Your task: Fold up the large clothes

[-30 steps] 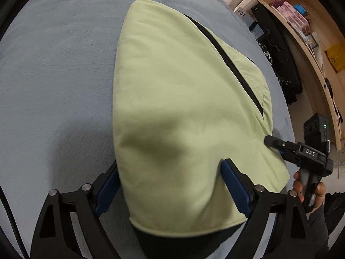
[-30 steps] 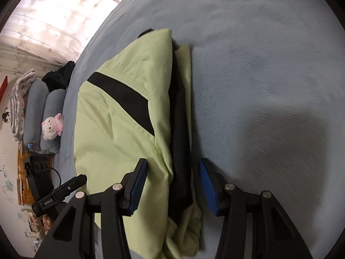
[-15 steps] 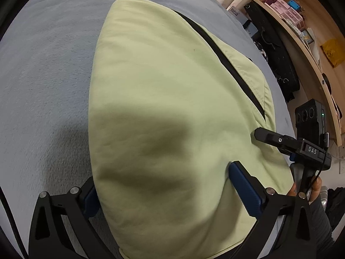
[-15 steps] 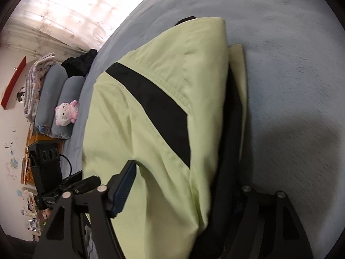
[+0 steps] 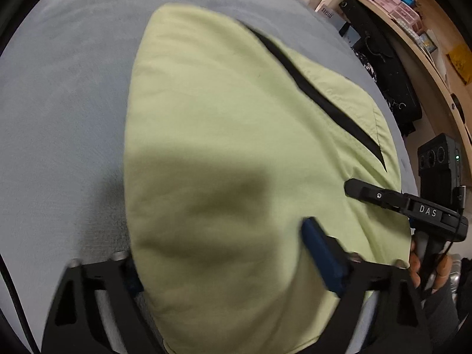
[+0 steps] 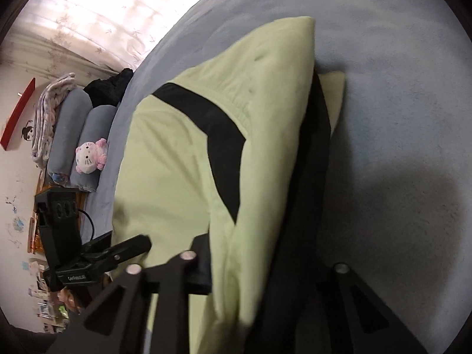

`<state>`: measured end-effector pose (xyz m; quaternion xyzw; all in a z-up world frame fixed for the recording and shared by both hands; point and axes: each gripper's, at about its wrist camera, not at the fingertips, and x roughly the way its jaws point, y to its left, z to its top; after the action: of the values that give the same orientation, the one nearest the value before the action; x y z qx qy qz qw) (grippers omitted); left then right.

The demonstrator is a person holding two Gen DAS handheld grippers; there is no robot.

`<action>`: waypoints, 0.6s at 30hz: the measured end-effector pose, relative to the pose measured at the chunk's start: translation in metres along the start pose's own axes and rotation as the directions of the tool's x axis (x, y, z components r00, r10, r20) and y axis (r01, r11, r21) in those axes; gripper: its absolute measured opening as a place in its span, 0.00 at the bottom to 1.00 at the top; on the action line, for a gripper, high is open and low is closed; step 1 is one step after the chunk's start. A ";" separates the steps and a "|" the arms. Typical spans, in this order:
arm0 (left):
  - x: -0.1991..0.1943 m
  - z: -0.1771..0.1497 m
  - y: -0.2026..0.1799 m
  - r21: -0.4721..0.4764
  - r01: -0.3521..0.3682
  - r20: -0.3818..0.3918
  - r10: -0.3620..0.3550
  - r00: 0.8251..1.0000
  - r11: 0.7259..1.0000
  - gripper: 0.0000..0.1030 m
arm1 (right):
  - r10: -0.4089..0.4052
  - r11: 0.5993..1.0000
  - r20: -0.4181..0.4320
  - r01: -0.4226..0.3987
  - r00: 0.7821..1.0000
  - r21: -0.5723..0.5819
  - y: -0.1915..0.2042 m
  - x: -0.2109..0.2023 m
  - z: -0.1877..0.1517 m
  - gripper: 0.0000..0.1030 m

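On the blue-grey bed (image 5: 65, 94) lies the folded light green jacket (image 5: 236, 135) with its black stripe (image 5: 318, 94), filling the middle of the bed. Its near end sits between the left gripper (image 5: 224, 253) fingers, which are wide and closing around the cloth. At the jacket's right edge, the right gripper (image 6: 265, 277) is closing narrow on the thick folded layers. Far off by the bed's top edge are grey pillows (image 6: 73, 135) and a pink and white plush toy (image 6: 90, 156).
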<state>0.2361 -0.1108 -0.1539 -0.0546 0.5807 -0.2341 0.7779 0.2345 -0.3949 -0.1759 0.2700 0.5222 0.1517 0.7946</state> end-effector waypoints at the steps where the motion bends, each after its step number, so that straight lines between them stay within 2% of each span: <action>1: -0.006 0.000 -0.004 0.012 -0.020 0.022 0.019 1.000 1.000 0.62 | -0.013 1.000 0.006 0.013 1.000 -0.015 0.005 -0.001 -0.001 0.16; 2: -0.011 0.001 -0.007 0.018 -0.031 0.038 0.030 0.999 0.999 0.58 | -0.031 0.999 0.017 0.031 0.999 -0.038 0.013 -0.003 -0.002 0.15; 4: -0.022 0.002 -0.010 0.029 -0.042 0.068 0.040 0.997 0.999 0.41 | -0.053 0.996 0.037 0.056 0.998 -0.074 0.030 -0.006 -0.005 0.13; 7: -0.036 0.002 -0.015 0.048 -0.052 0.103 0.047 0.994 0.997 0.33 | -0.086 0.987 0.074 0.095 0.994 -0.126 0.060 -0.015 -0.009 0.11; 10: -0.053 0.000 -0.022 0.080 -0.088 0.135 0.076 0.988 0.993 0.31 | -0.111 0.979 0.095 0.125 0.989 -0.159 0.085 -0.021 -0.015 0.11; 13: -0.073 -0.002 -0.019 0.087 -0.084 0.151 0.070 0.986 0.993 0.30 | -0.133 0.969 0.110 0.152 0.985 -0.193 0.111 -0.027 -0.024 0.11; 18: -0.114 -0.012 0.001 0.078 -0.092 0.183 0.077 0.980 0.993 0.30 | -0.112 0.963 0.125 0.139 0.986 -0.232 0.155 -0.034 -0.040 0.10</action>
<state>0.2009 -0.0591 -0.0581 -0.0173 0.4992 -0.2197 0.8380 0.1905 -0.2765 -0.0721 0.1465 0.4714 0.1476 0.8571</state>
